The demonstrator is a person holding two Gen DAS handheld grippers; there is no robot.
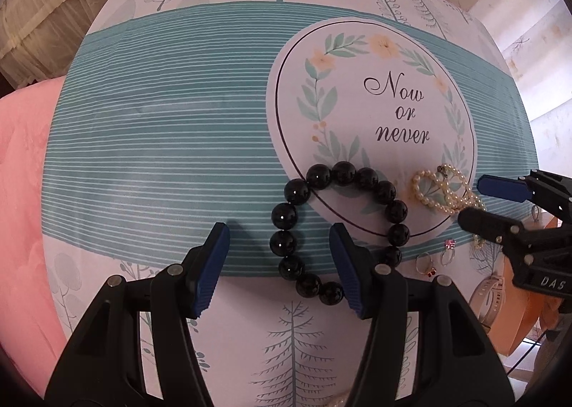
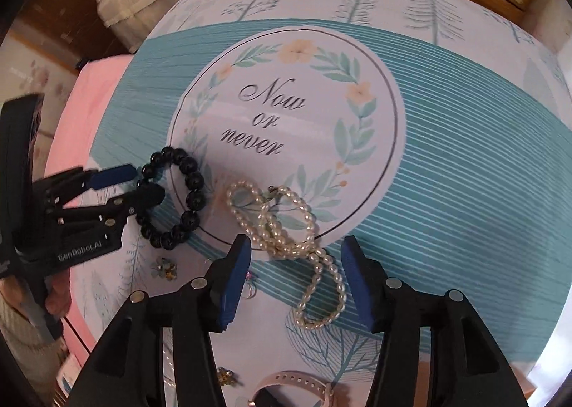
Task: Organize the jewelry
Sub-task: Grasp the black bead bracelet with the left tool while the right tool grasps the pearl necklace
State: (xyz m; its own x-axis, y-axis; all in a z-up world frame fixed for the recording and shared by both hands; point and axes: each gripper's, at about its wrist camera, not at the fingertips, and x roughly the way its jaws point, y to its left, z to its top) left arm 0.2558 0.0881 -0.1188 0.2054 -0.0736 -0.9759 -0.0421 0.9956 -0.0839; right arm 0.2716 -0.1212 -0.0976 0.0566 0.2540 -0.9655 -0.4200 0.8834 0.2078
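Black beads (left wrist view): black bead bracelet [image 1: 339,228] lies flat on the tablecloth [image 1: 161,121], partly on the teal stripes and partly over the rim of the printed "Now or never" circle [image 1: 371,121].
Left gripper: left gripper [image 1: 280,264] points down at the cloth, jaws well apart, nothing pinched; the bracelet's left arc lies between the blue pads, the right pad lies over the ring.
Pearls: pearl strand [image 1: 447,192] sits coiled to the right of the bracelet, apart from it.
Right gripper, seen from the left: right gripper [image 1: 475,201] comes in at the right edge with its tips at the pearls.
Small pieces: rings [image 1: 436,262] lie on the cloth below the pearls.

Pearls (right wrist view): pearl strand [image 2: 286,228] lies looped on the circle's lower edge, its tail running down between the blue pads.
Right gripper: right gripper [image 2: 295,278] has its jaws spread wide, gripping nothing; the strand lies loose between the pads.
Bracelet: black bead bracelet [image 2: 171,196] lies left of the pearls, the left gripper [image 2: 141,183] straddling its near side.
Foreground: flower brooch [image 2: 164,268] and a pink watch strap [image 2: 296,389] lie nearer the camera.
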